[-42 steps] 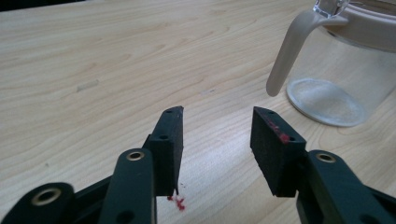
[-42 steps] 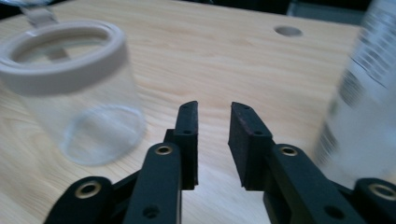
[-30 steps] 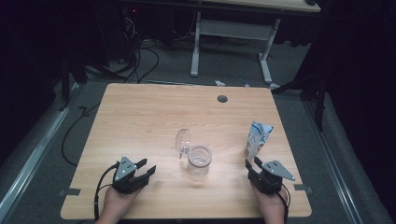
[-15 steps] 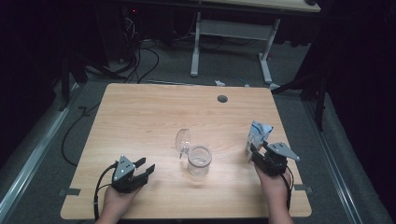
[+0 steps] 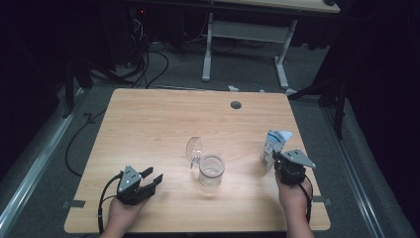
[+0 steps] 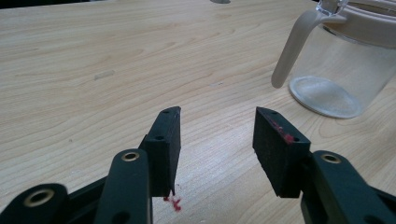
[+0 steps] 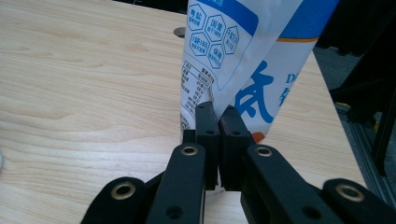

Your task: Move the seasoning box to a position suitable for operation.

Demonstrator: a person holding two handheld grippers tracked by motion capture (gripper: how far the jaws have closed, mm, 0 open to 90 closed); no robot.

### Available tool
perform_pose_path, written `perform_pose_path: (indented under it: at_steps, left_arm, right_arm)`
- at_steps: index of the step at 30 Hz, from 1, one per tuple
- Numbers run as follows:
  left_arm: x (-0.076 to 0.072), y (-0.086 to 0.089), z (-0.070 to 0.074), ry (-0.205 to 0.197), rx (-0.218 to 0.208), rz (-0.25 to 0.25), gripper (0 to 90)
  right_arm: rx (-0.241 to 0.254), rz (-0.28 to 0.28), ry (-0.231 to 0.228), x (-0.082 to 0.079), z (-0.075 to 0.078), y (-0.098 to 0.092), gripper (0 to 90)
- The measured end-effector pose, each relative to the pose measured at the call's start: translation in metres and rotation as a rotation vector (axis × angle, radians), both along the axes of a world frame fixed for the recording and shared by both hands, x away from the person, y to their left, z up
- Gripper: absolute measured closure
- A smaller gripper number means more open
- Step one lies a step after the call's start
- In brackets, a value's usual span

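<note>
A white and blue pouch (image 5: 275, 143) (image 7: 219, 46) stands upright at the table's right side. My right gripper (image 5: 274, 158) (image 7: 217, 109) sits at its near lower edge; its jaws have just been closing and now pinch the pouch's seam. A clear glass jar (image 5: 211, 171) (image 6: 345, 70) with its hinged lid (image 5: 194, 147) flipped up stands mid-table. My left gripper (image 5: 151, 179) (image 6: 217, 116) rests low at the front left, open, with nothing between its pads and the jar off to its right.
The wooden table (image 5: 163, 119) has a round cable hole (image 5: 236, 105) near its far edge. Cables and a desk frame (image 5: 245, 34) lie on the floor beyond. A metal rail (image 5: 346, 163) runs along the right side.
My right hand moved forward and up to the pouch, and its jaws went from apart to pinched on the pouch's edge. The left hand stayed put.
</note>
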State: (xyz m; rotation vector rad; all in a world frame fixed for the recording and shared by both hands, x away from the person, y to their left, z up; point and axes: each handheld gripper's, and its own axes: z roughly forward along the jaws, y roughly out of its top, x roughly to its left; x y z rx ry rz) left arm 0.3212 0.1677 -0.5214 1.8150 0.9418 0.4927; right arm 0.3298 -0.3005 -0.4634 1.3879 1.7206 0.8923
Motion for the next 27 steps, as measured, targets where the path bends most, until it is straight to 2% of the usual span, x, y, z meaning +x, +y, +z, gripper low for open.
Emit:
perform_pose_path:
  at_steps: [7, 10, 12, 14, 20, 24, 27]
  left_arm:
    - [0.0, -0.001, -0.001, 0.002, -0.002, 0.001, 51.9]
    - [0.0, -0.001, -0.001, 0.001, 0.001, -0.001, 51.9]
    - [0.0, -0.001, -0.001, 0.001, -0.001, -0.002, 51.9]
    - [0.001, -0.001, -0.002, 0.005, 0.0, -0.004, 51.9]
    - [0.0, 0.001, -0.001, 0.003, -0.001, -0.006, 51.8]
    - [0.001, 0.001, -0.001, 0.003, -0.004, -0.005, 51.8]
    - [0.002, 0.001, -0.001, 0.006, -0.007, -0.003, 51.8]
  right_arm:
    - [0.022, -0.004, -0.007, -0.003, -0.001, -0.012, 87.7]
    - [0.007, -0.011, -0.011, -0.003, -0.001, -0.012, 87.6]
    - [0.015, -0.015, -0.011, -0.003, -0.001, -0.013, 86.3]
    - [0.029, -0.021, -0.013, -0.001, -0.001, -0.014, 80.7]
    - [0.064, -0.053, -0.017, 0.007, -0.003, -0.014, 56.7]
    - [0.088, -0.071, 0.007, 0.014, -0.004, -0.014, 43.2]
    - [0.102, -0.076, 0.016, 0.018, -0.006, -0.014, 40.4]
